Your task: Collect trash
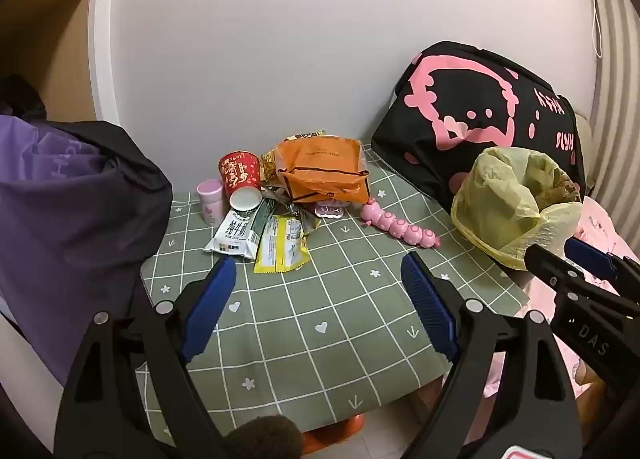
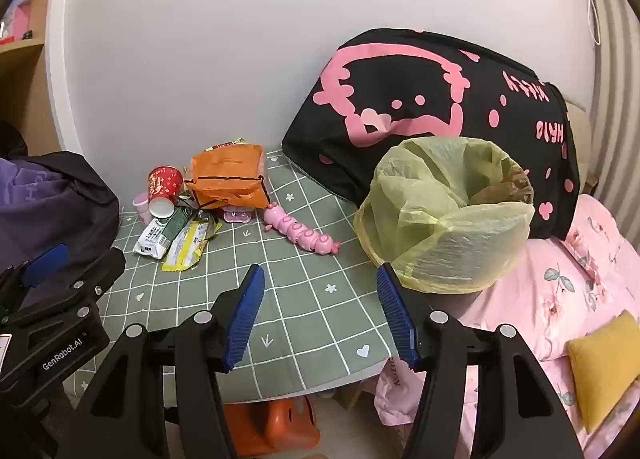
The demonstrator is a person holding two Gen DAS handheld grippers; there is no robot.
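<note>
Above green cloth [image 1: 340, 299], L tool [image 1: 320, 271] & R tool [image 2: 320, 279] hover side-by-side, both wide, holding nothing.

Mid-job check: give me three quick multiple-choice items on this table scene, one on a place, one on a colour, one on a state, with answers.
1. Where is the bin with the yellow liner?
A. table's right edge
B. on the shelf
C. under the table

2. What colour is the caterpillar toy?
A. green
B. pink
C. blue

3. How are the left gripper and right gripper?
A. both open, empty
B. both holding wrappers
C. one holds the cup

Answers: 1 A, it stands by the bed at the tablecloth's edge; 2 B, pink segments; 3 A, wide gaps show only tablecloth.
</note>
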